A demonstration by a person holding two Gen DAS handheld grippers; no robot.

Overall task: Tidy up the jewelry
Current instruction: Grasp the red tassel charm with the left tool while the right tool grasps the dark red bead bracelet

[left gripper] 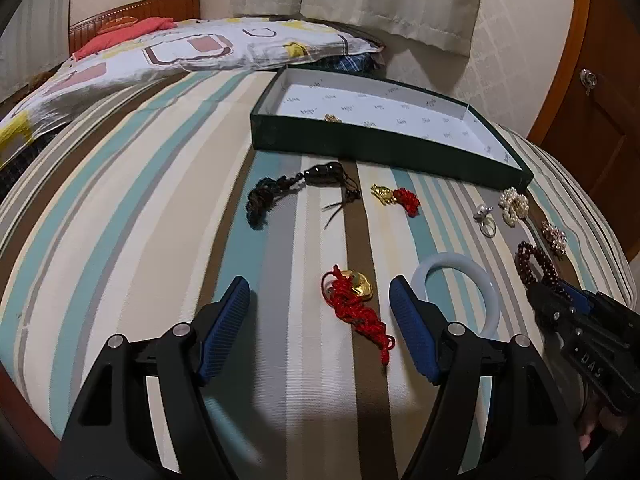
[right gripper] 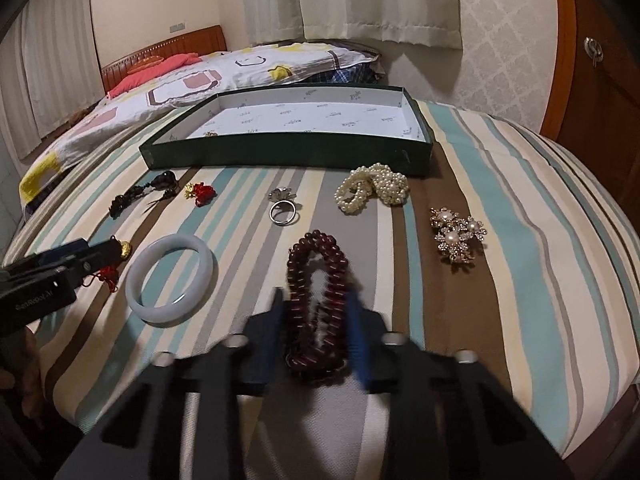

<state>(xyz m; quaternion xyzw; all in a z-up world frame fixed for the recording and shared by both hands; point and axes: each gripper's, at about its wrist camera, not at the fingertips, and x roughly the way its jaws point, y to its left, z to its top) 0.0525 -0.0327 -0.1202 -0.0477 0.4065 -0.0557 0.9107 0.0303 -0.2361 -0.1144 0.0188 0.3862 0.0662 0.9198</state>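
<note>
A dark green box point(left gripper: 360, 148) with a white printed lining lies open on the striped bed; it also shows in the right wrist view point(right gripper: 280, 156). One small gold piece point(left gripper: 333, 118) lies inside. My left gripper point(left gripper: 320, 320) is open, its jaws either side of a gold charm with red knotted cord point(left gripper: 356, 300). My right gripper point(right gripper: 316, 320) has its blue fingers point(right gripper: 358, 344) on either side of a dark red bead bracelet point(right gripper: 316, 280); motion blur hides whether they press on it. A pale jade bangle point(right gripper: 170, 280) lies between the two grippers.
On the bedspread lie a black tassel pendant point(left gripper: 288, 188), a second gold and red charm point(left gripper: 396, 196), a silver ring point(right gripper: 283, 212), a pearl bracelet point(right gripper: 372, 188) and a pearl brooch point(right gripper: 458, 236). Pillows point(left gripper: 180, 48) lie behind the box. A wooden door point(right gripper: 600, 100) stands at right.
</note>
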